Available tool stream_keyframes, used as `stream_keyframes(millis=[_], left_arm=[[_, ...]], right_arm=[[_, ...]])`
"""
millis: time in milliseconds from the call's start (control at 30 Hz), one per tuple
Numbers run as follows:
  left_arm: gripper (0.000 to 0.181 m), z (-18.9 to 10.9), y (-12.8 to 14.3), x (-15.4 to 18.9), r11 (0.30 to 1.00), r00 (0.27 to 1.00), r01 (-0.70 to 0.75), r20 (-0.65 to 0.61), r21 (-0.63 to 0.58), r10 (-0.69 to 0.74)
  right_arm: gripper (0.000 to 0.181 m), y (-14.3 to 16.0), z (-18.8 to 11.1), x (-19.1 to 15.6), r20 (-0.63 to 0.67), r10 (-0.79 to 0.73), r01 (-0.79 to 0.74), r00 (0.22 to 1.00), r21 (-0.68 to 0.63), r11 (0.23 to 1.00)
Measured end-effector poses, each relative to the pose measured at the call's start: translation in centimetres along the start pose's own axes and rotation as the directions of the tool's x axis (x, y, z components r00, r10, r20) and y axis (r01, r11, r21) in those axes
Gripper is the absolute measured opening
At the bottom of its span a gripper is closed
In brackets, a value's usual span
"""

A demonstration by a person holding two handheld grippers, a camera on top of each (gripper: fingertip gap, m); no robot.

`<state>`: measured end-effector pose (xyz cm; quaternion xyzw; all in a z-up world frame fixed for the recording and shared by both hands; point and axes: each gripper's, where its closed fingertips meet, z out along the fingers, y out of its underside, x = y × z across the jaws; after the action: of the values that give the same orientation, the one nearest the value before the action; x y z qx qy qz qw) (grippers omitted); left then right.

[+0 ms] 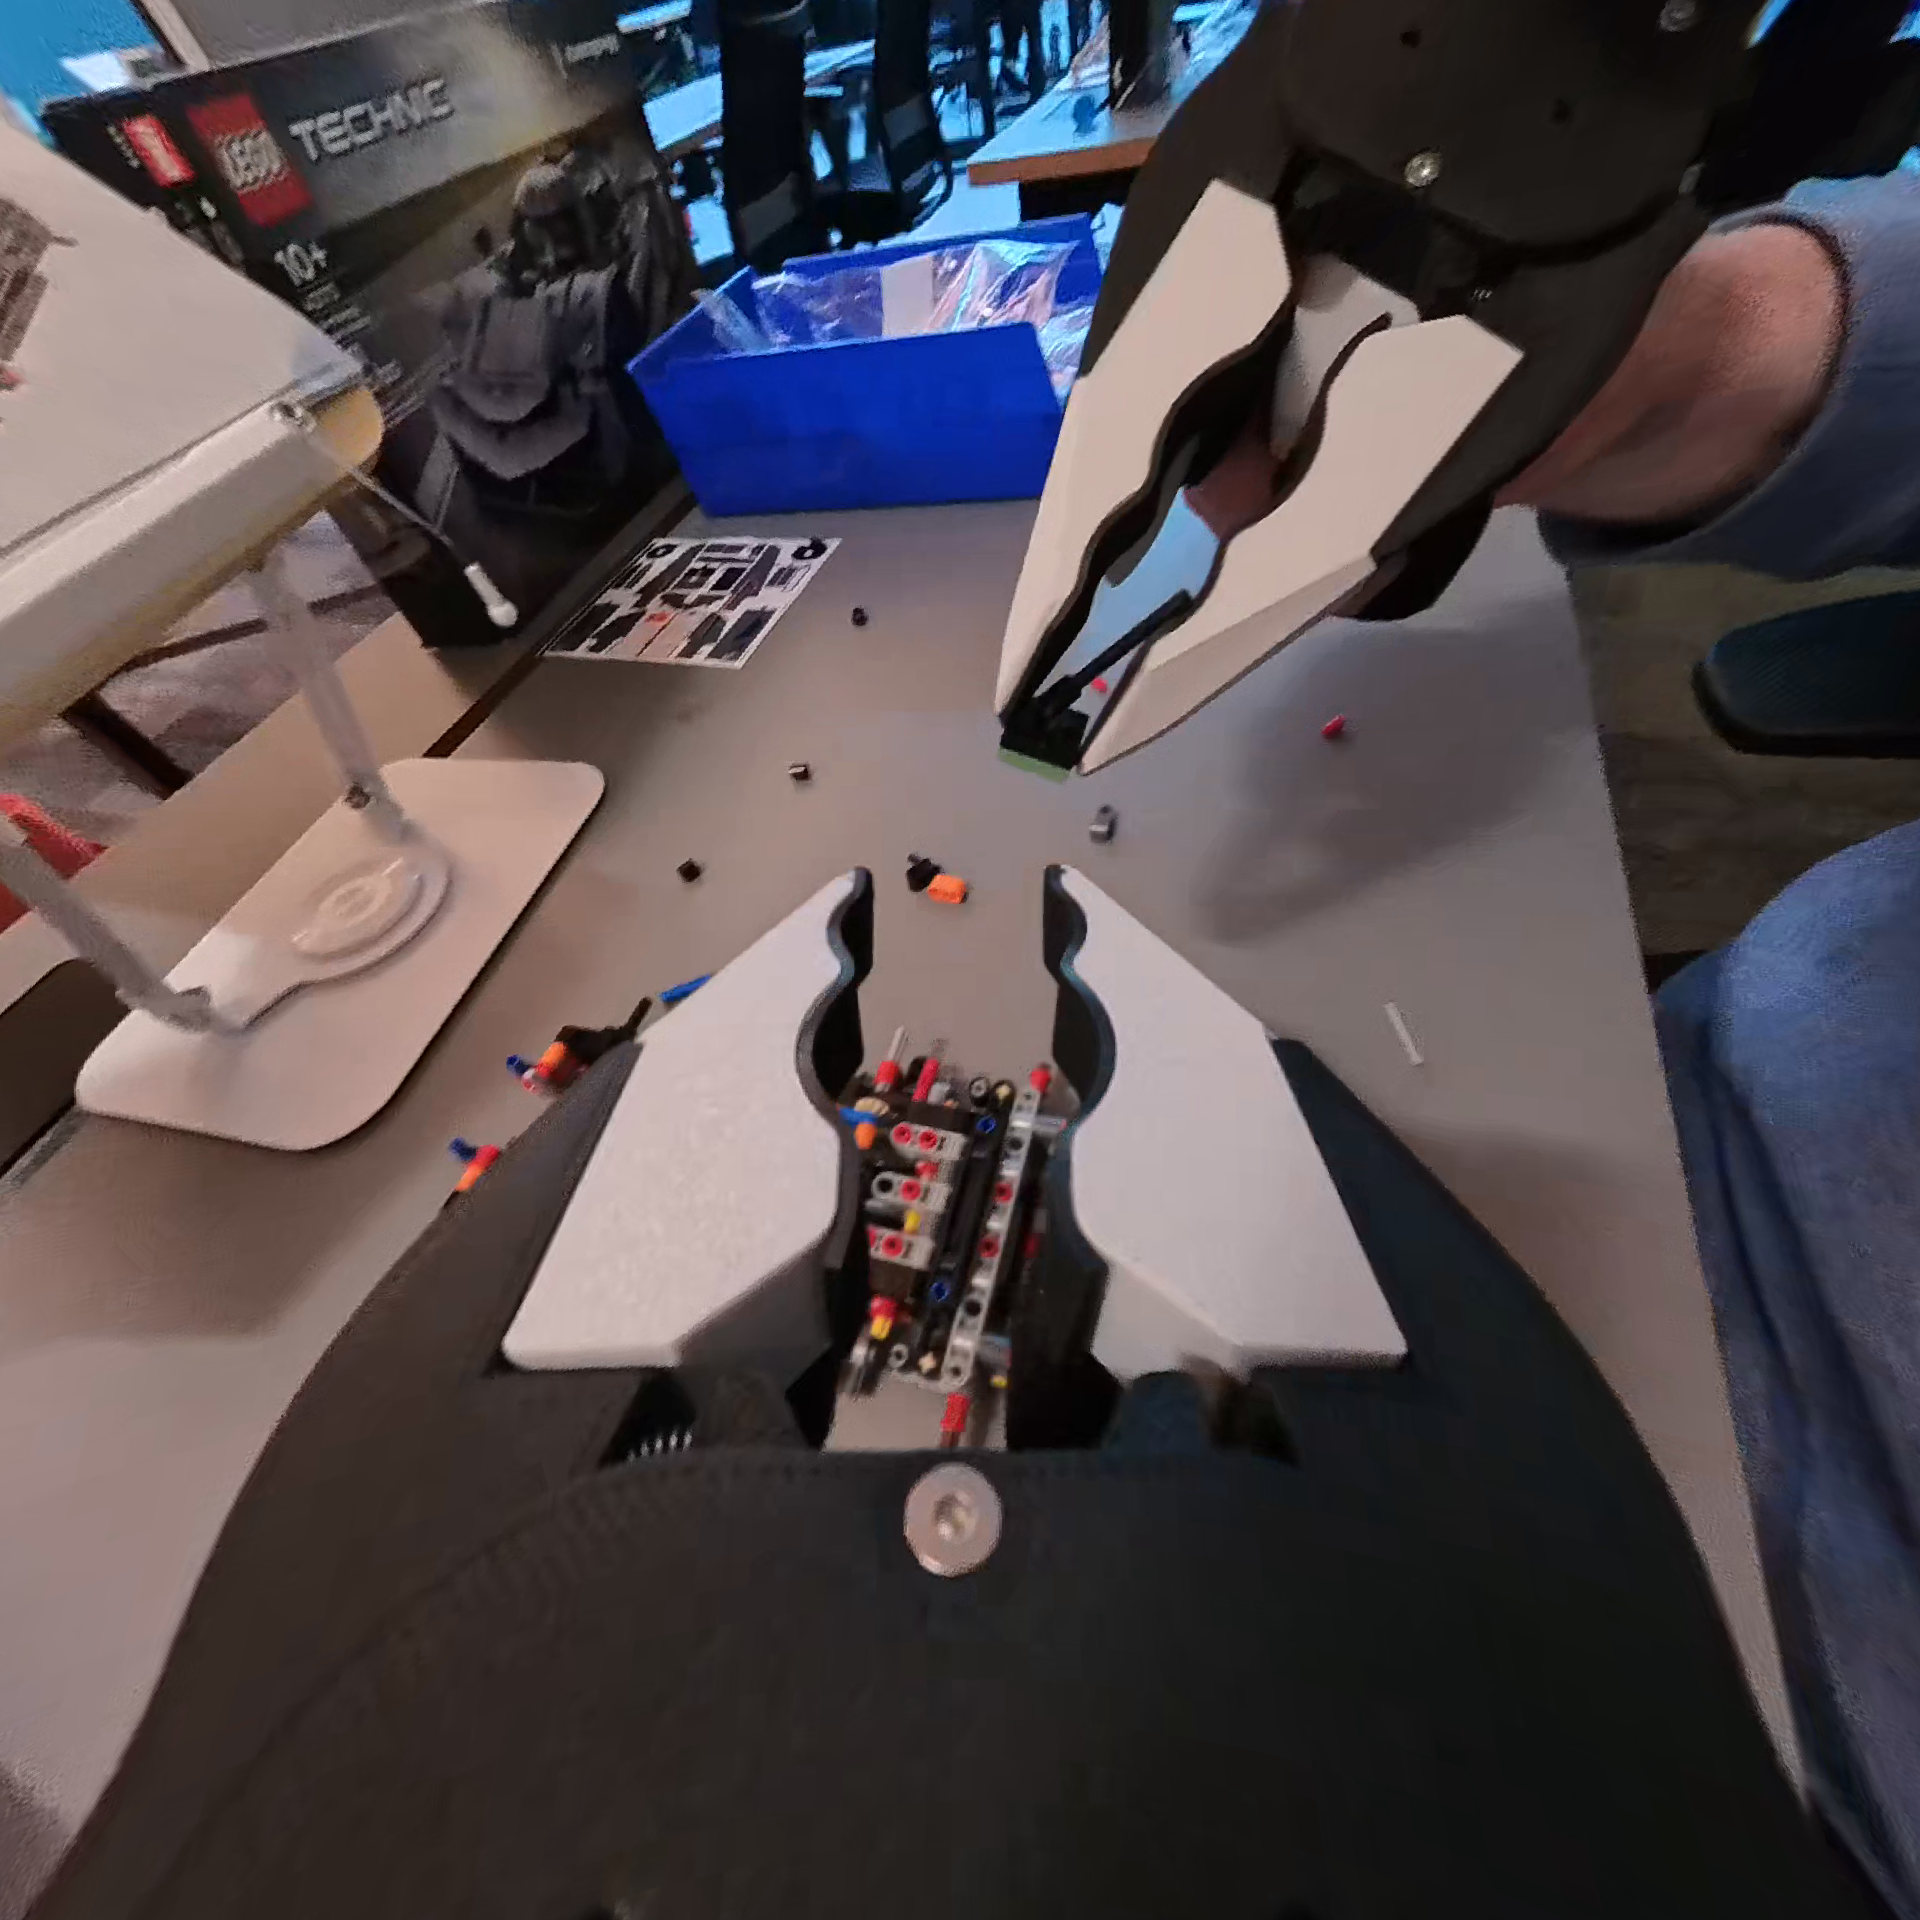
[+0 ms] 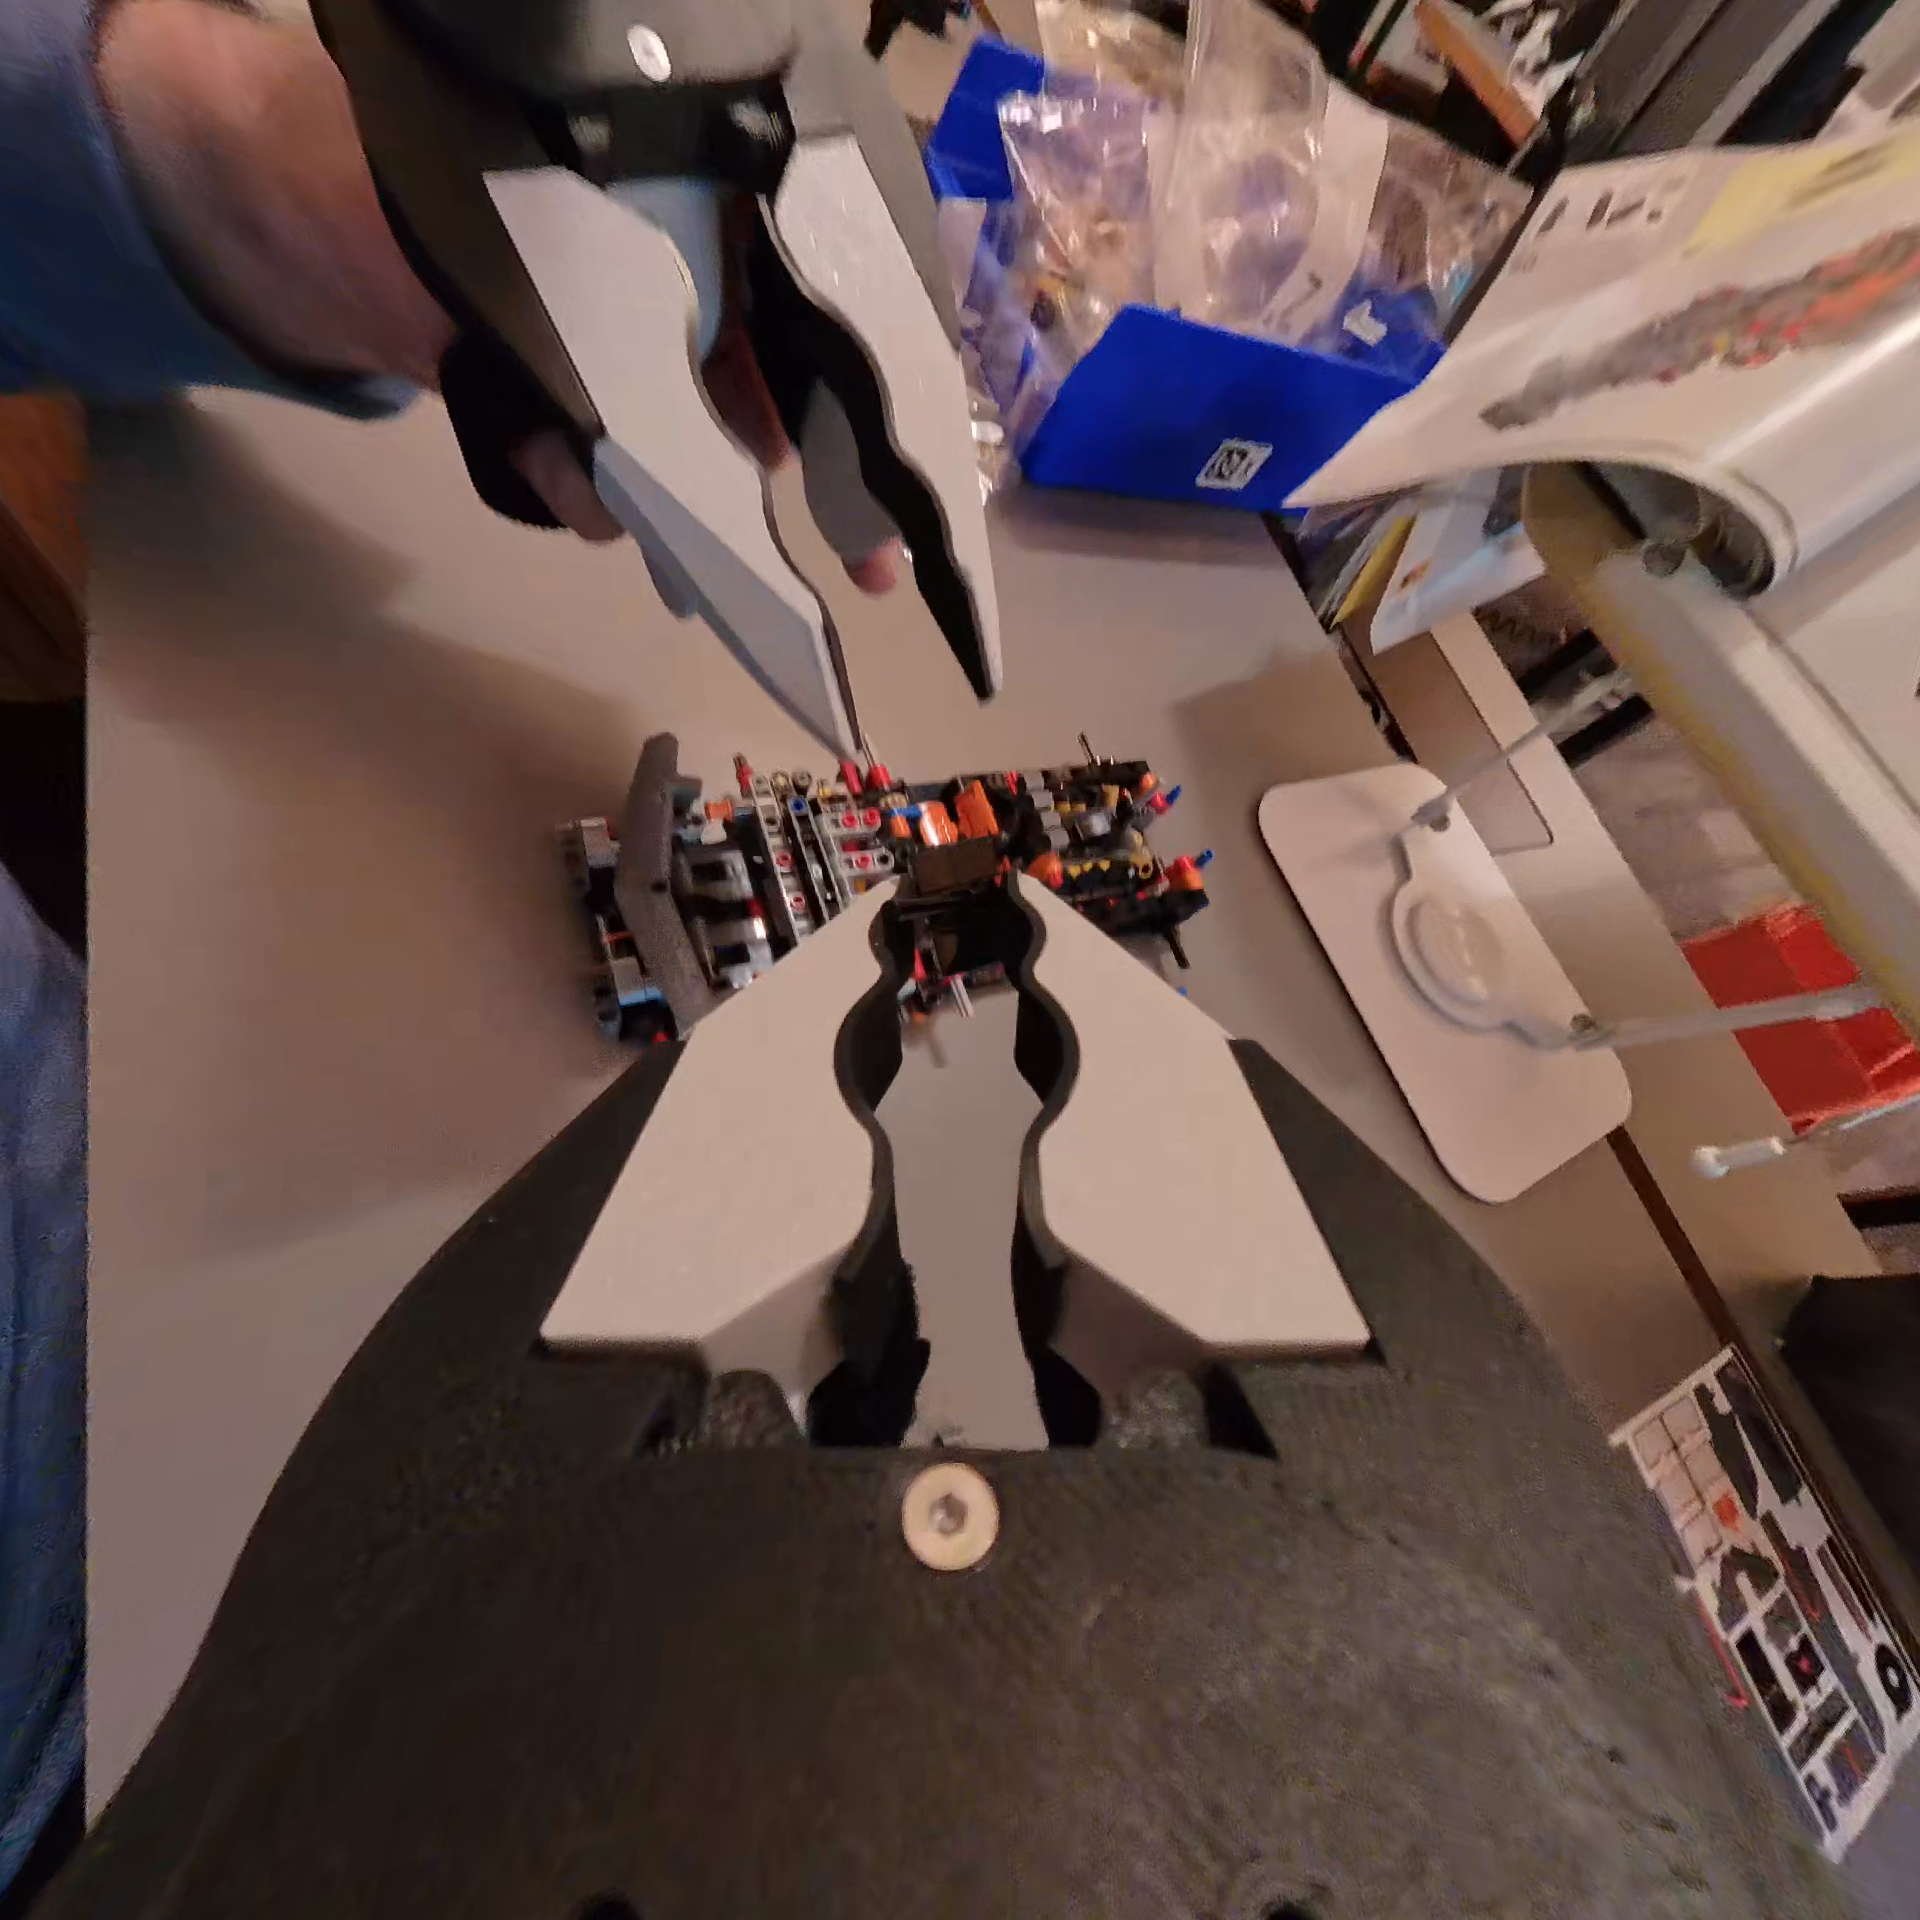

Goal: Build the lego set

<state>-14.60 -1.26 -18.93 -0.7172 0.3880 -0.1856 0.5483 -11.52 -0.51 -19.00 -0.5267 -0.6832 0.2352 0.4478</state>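
The partly built Lego model point(image 1: 935, 1195) is a long frame of black, grey, red and orange parts lying on the grey table point(image 1: 1299, 935). My left gripper point(image 1: 956, 883) is open and empty, hovering over the model, which shows between its fingers. My right gripper point(image 1: 1044, 743) is shut on a small black piece with a green underside point(image 1: 1039, 732), held just above the table beyond the model; a black axle point(image 1: 1132, 634) sticks up between its fingers. In the right wrist view my right gripper point(image 2: 958, 894) points at the model point(image 2: 790, 862), with the open left gripper point(image 2: 914, 717) above it.
Loose parts lie ahead of the model: an orange-and-black piece point(image 1: 940, 883), a red pin point(image 1: 1333, 727) and small black bits point(image 1: 800, 772). A sticker sheet point(image 1: 696, 597), a blue bin of bags point(image 1: 862, 416), the set's box point(image 1: 416, 208) and a booklet stand point(image 1: 343, 935) ring the table.
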Motion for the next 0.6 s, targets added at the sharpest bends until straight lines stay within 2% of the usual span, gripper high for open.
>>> stream_keyframes(millis=[133, 300, 433, 533, 600], left_arm=[[0.03, 0.6, -1.2, 1.6, 0.992, 0.989, 0.113, -0.105, 0.062, -0.106], [0.029, 0.2, -2.5, 2.4, 0.941, 0.933, 0.304, -0.245, 0.148, -0.262], [0.02, 0.1, -2.4, 2.4, 0.933, 0.922, 0.325, -0.271, 0.154, -0.276], [0.02, 0.0, -2.3, 2.4, 0.926, 0.912, 0.344, -0.289, 0.153, -0.291], [0.009, -0.1, -2.3, 1.9, 0.919, 0.909, 0.359, -0.282, 0.161, -0.306]], right_arm=[[0.013, -1.8, -0.4, -0.5, -0.028, -0.068, 0.069, 0.997, 0.033, 0.997], [0.013, -2.1, -0.1, -1.0, -0.076, -0.199, 0.199, 0.977, -0.016, 0.98], [0.013, -2.6, 0.3, -1.4, -0.106, -0.27, 0.268, 0.957, -0.03, 0.963], [0.014, -2.7, 0.4, -1.4, -0.124, -0.308, 0.305, 0.943, -0.046, 0.951], [0.014, -2.8, 0.4, -1.5, -0.128, -0.323, 0.32, 0.938, -0.041, 0.947]])
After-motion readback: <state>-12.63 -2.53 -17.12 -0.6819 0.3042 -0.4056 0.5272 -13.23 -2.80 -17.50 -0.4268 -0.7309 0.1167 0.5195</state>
